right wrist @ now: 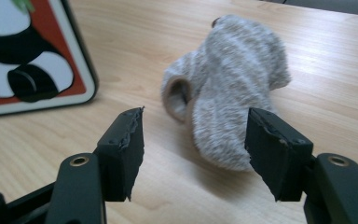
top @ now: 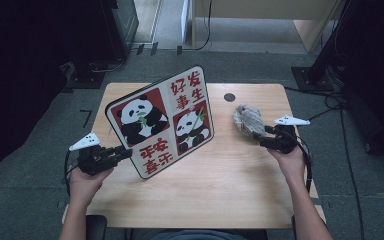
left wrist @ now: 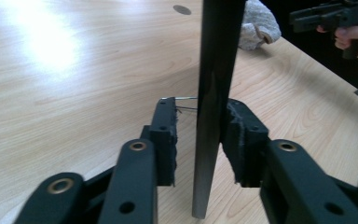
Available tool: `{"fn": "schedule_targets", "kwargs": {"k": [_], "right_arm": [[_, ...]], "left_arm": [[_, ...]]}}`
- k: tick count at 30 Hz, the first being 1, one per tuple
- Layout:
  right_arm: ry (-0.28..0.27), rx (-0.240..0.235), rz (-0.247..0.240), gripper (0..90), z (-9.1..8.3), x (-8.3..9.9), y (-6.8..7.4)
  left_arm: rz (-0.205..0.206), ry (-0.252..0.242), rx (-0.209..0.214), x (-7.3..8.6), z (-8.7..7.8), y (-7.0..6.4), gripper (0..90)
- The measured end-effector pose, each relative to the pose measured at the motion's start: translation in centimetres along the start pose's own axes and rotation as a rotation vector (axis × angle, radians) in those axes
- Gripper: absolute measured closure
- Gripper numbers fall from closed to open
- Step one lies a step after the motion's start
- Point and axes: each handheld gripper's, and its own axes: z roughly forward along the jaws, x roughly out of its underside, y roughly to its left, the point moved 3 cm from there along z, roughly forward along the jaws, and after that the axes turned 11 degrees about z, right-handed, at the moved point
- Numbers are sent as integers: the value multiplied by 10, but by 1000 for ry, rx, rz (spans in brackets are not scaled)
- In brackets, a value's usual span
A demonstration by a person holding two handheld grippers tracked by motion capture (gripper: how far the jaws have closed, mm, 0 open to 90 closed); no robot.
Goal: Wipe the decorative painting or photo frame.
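While the person's left tool [top: 123, 153] clamps the lower left rim of a flat, rounded-corner board printed with pandas and red characters [top: 162, 120], that board stands tilted up on its edge over the left half of the pale wooden tabletop [top: 230, 185]. From the left gripper view the board's dark edge [left wrist: 214, 93] runs straight up between the jaws, pinched on both sides. Farther right, near the right edge, lies a bundled grey-and-white sock [top: 247, 119]. The right tool [top: 261, 138] hangs just short of it with its jaws spread apart, and the right gripper view has the sock [right wrist: 233, 98] lying between and beyond them, not yet grasped. I'd judge the board lift done and the sock pickup still ahead.
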Motion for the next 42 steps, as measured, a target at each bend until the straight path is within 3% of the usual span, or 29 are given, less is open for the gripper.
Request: {"fn": "schedule_targets", "kwargs": {"k": [7,19,26,38,42], "right_arm": [[22,-38,-27,379,1,8,13],[66,-88,-57,379,13,21,30],[77,-104,-63,383,18,25,34],[69,-113,-54,384,21,26,33],[76,-111,-60,385,22,28,34]], "left_arm": [[10,19,-33,2,2,2,580],[-23,14,-71,8,1,11,500],[-44,18,-97,11,2,18,458],[-61,38,-98,15,8,25,426],[-46,45,-116,16,10,26,424]]}}
